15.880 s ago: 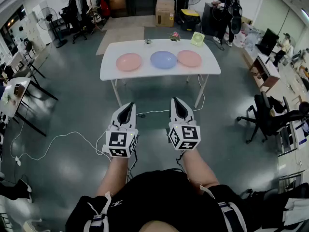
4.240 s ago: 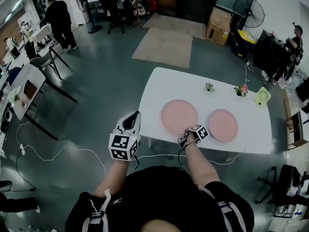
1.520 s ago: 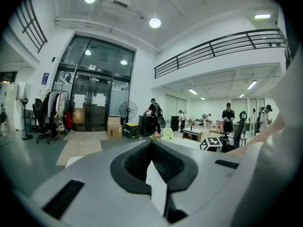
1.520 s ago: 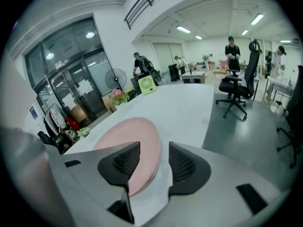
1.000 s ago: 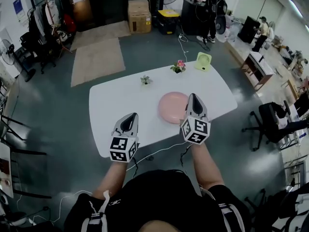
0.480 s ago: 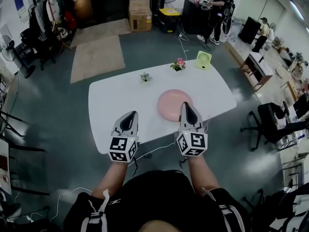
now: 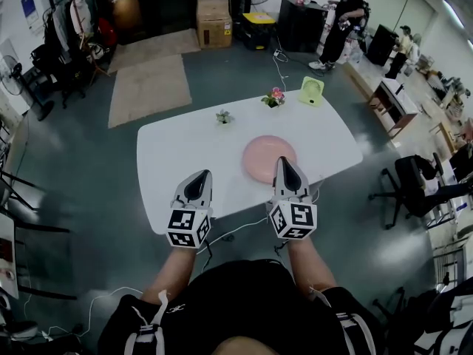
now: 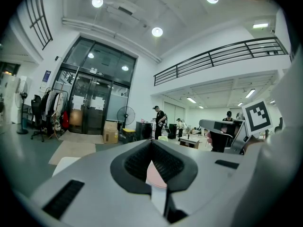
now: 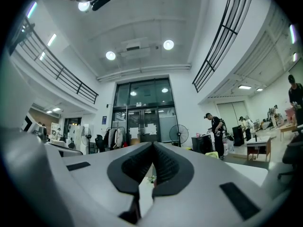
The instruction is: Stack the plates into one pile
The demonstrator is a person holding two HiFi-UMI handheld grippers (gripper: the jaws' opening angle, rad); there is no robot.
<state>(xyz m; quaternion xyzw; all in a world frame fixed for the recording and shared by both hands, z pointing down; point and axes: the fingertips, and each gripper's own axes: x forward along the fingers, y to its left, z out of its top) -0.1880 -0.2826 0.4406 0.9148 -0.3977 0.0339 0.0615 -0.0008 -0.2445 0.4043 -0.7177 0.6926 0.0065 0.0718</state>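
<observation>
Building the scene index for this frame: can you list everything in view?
table: 1, white, mid-floor
plate: 1 showing, pink, table's right half; any beneath hidden
green plant: 1, small, table's far edge
flowering plant: 1, pink blooms, table's far edge
small fan: 1, light green, table's far right corner
rug: 1, tan, floor beyond table
cardboard box: 1, brown, far wall
person: 1, dark clothes, far right
left gripper: 1, grey, shut, empty, at table's near edge
right gripper: 1, grey, shut, empty, plate's near side
</observation>
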